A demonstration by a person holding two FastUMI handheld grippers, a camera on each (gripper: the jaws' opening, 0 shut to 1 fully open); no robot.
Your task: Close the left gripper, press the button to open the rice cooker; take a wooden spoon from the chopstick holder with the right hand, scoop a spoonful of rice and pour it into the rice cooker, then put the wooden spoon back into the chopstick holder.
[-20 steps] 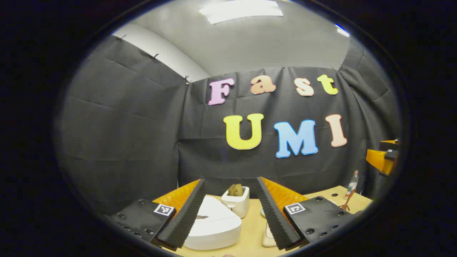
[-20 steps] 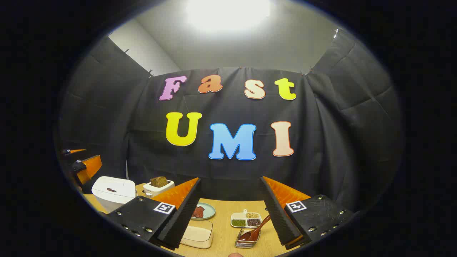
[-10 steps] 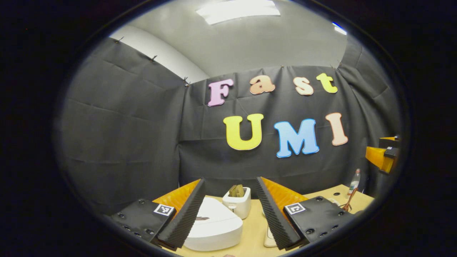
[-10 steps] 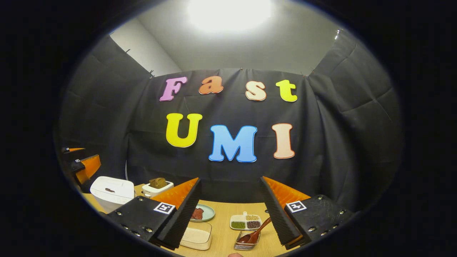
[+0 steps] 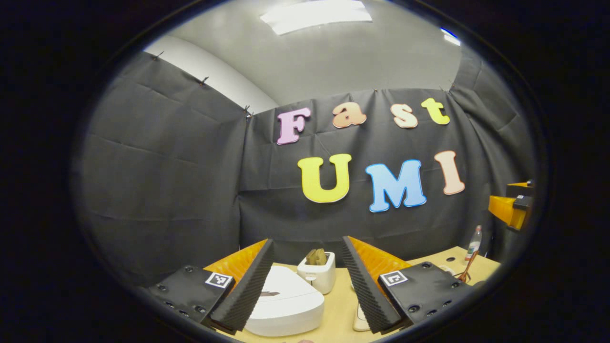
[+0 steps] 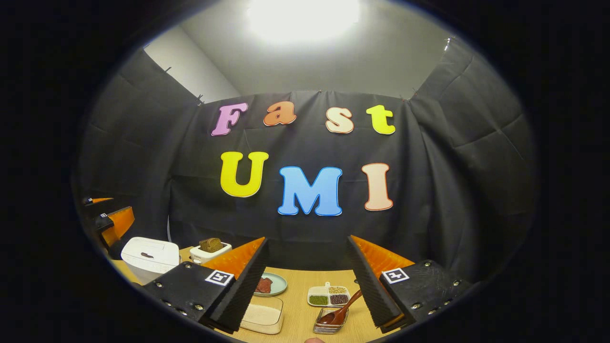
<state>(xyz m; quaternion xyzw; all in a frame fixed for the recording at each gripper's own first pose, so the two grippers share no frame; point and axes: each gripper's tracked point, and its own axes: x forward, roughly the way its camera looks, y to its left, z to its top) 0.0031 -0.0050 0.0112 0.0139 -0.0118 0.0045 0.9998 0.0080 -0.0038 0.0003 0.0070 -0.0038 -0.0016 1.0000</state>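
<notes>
Both grippers hang above the pale wooden table [image 6: 300, 286], jaws wide apart and holding nothing. The left gripper [image 5: 307, 247] has the closed white rice cooker [image 5: 286, 305] at six o'clock. The right gripper [image 6: 307, 247] has the brown wooden spoon [image 6: 340, 309], resting in a small metal holder [image 6: 329, 325], at five o'clock.

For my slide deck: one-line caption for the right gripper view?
Open right tongs above a table with wooden spoon in its holder, rice container, closed rice cooker.

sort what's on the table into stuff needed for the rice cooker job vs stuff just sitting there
Needed: rice cooker, wooden spoon, its metal holder, tray of rice.

Just there: toaster with bread, plate, divided dish of beans, bottle.
</notes>
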